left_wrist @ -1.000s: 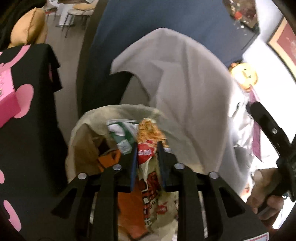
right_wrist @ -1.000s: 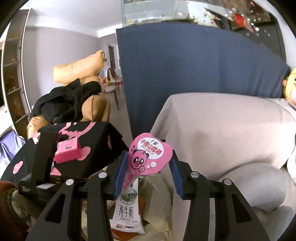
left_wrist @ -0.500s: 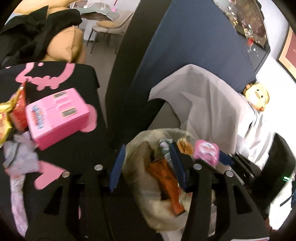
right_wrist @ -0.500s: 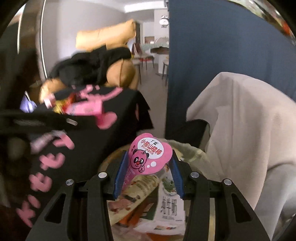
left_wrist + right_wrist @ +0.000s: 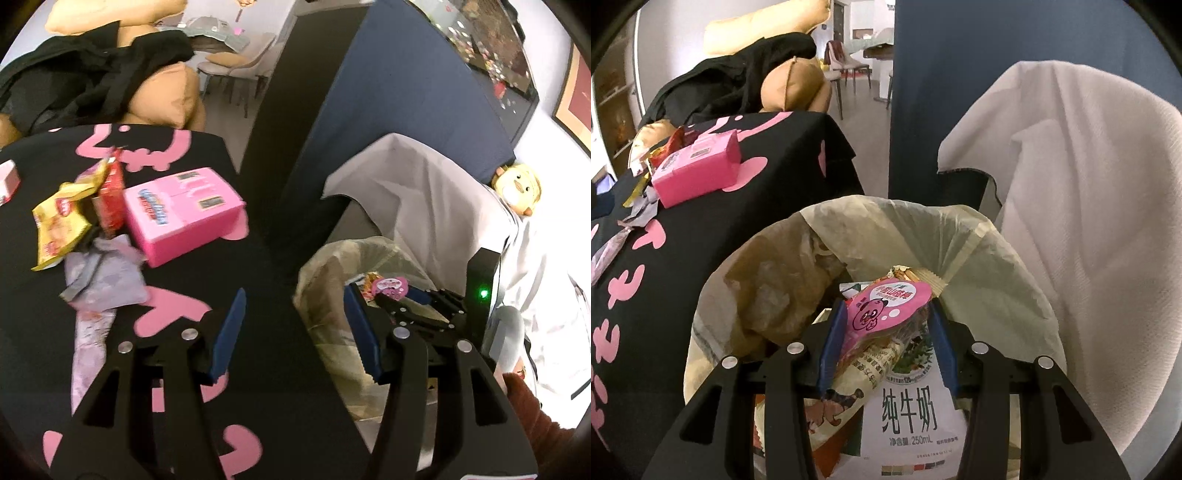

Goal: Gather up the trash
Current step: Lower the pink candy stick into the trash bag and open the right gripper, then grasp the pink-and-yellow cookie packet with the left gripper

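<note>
The left gripper [image 5: 295, 332] is hanging over the edge of the black table with pink shapes [image 5: 266, 387]; its jaws have just been opening and nothing is lying between them. The right gripper [image 5: 888, 332] is clamping a pink candy wrapper [image 5: 886, 306] above the lined trash bin [image 5: 979, 236], where a milk carton [image 5: 908, 413] is already lying. On the table a pink box [image 5: 181, 214], a yellow snack bag [image 5: 59, 225] and a crumpled lilac wrapper [image 5: 107, 280] are sitting close together, still uncollected.
</note>
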